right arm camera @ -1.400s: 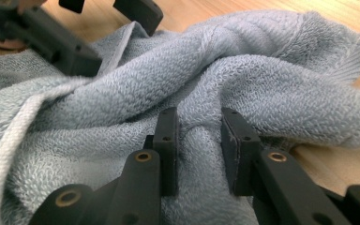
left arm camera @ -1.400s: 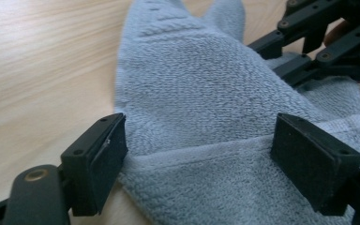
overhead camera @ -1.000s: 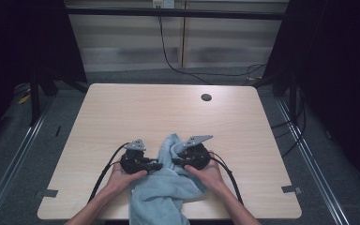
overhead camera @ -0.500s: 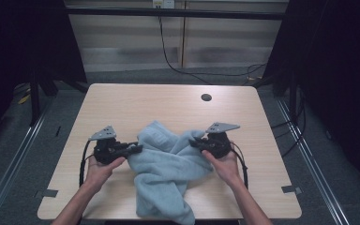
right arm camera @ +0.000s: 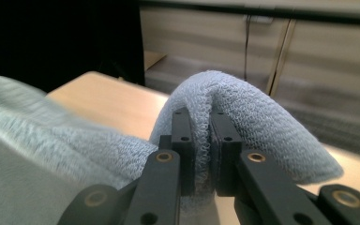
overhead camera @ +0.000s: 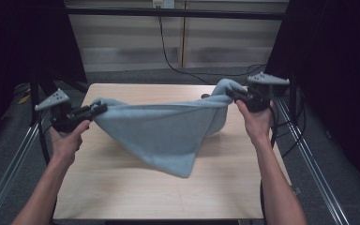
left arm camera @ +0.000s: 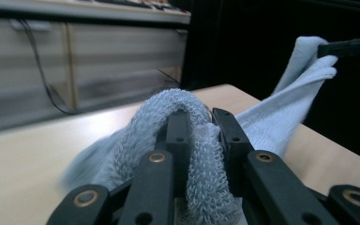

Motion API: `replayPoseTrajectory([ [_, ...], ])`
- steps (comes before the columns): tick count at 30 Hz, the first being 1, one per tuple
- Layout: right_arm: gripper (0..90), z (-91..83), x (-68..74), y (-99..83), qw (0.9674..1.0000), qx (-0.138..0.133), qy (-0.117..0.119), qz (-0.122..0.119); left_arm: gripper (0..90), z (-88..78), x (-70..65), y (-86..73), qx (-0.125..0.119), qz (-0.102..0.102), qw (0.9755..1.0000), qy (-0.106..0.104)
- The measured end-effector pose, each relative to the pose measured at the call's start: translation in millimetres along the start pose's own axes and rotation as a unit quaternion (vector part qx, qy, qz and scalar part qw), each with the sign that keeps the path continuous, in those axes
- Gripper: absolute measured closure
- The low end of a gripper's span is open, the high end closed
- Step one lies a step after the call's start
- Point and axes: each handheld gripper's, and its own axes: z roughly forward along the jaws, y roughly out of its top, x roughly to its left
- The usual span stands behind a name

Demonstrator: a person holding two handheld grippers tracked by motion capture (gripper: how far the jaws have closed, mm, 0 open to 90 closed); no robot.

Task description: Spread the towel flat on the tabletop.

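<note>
Overhead, a person stretches a light blue towel (overhead camera: 168,129) above a wooden table (overhead camera: 122,187). The left gripper (overhead camera: 93,109) and right gripper (overhead camera: 232,95) each pinch a corner tight, jaws closed on cloth. Best keep both hands level and the top edge taut. No containers are present.

Pale blue-grey terry cloth towel (overhead camera: 168,129): uniform colour, looped pile, no print. Light wooden tabletop (overhead camera: 122,187): pale beige, faint grain. Left black two-jaw gripper (overhead camera: 98,108): black jaws, brass-coloured rivets, grey three-cornered plate. Right black two-jaw gripper (overhead camera: 230,95): same black, grey plate. Small dark round object (overhead camera: 205,96) on tabletop. Backdrop black.
</note>
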Motion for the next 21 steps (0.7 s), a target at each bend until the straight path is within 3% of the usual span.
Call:
replayPoseTrajectory([
  [1,82.5,1.7,0.6,12.2,1.0000,-0.005,-0.005,-0.006,78.1,0.0,0.0,0.0,0.000,0.000,1.0000,0.000],
  [3,82.5,2.5,0.7,21.2,0.9999,-0.012,-0.008,-0.009,78.1,-1.6,-1.4,20.1,-0.006,0.011,0.9998,0.013],
  [4,82.5,-0.3,1.2,47.7,0.9992,-0.032,-0.012,-0.018,78.1,-7.2,-3.2,36.5,-0.019,0.023,0.9993,0.024],
  [5,82.5,-0.3,1.2,47.7,0.9992,-0.032,-0.012,-0.018,78.1,-7.2,-3.2,36.5,-0.019,0.023,0.9993,0.024],
  [6,82.5,-8.1,3.2,64.6,0.9979,-0.061,-0.010,-0.019,78.1,-11.9,-4.3,43.3,-0.035,0.025,0.9989,0.020],
  [7,82.5,-8.1,3.2,64.6,0.9979,-0.061,-0.010,-0.019,78.1,-15.9,-7.4,47.4,-0.044,0.025,0.9985,0.019],
  [9,82.5,-21.5,9.4,73.7,0.9956,-0.092,-0.007,-0.019,78.1,-19.6,-17.3,45.4,-0.046,0.044,0.9977,0.022],
  [11,82.5,-22.5,10.8,70.4,0.9959,-0.088,-0.006,-0.022,78.0,-20.2,-21.8,32.7,-0.035,0.046,0.9982,0.016],
  [12,82.5,-21.4,12.8,48.7,0.9976,-0.061,-0.004,-0.032,78.0,-19.3,-24.2,18.3,-0.026,0.038,0.9989,0.005],
  [13,82.5,-20.4,12.8,37.7,0.9981,-0.052,-0.003,-0.033,77.9,-18.4,-26.0,7.9,-0.019,0.030,0.9994,0.002],
  [14,82.5,-20.4,12.8,37.7,0.9981,-0.052,-0.003,-0.033,77.9,-17.3,-28.2,-6.6,-0.009,0.028,0.9996,-0.003],
  [16,82.5,-17.2,10.9,-1.3,0.9994,-0.022,0.005,-0.025,77.9,-13.6,-34.1,-39.0,0.016,0.010,0.9995,-0.027],
  [17,82.6,-14.8,9.3,-38.3,0.9998,0.007,0.008,-0.018,77.8,-11.2,-39.1,-60.9,0.039,0.007,0.9984,-0.041],
  [18,82.6,-14.9,8.8,-51.1,0.9998,0.015,0.010,-0.012,77.7,-11.2,-39.1,-60.9,0.039,0.007,0.9984,-0.041],
  [20,82.5,-16.2,9.1,-81.6,0.9993,0.033,0.016,-0.001,77.5,-8.6,-47.2,-83.2,0.061,-0.001,0.9962,-0.062],
  [21,82.5,-16.2,9.1,-81.6,0.9993,0.033,0.016,-0.001,77.5,-8.2,-51.6,-93.0,0.074,-0.001,0.9949,-0.069],
])
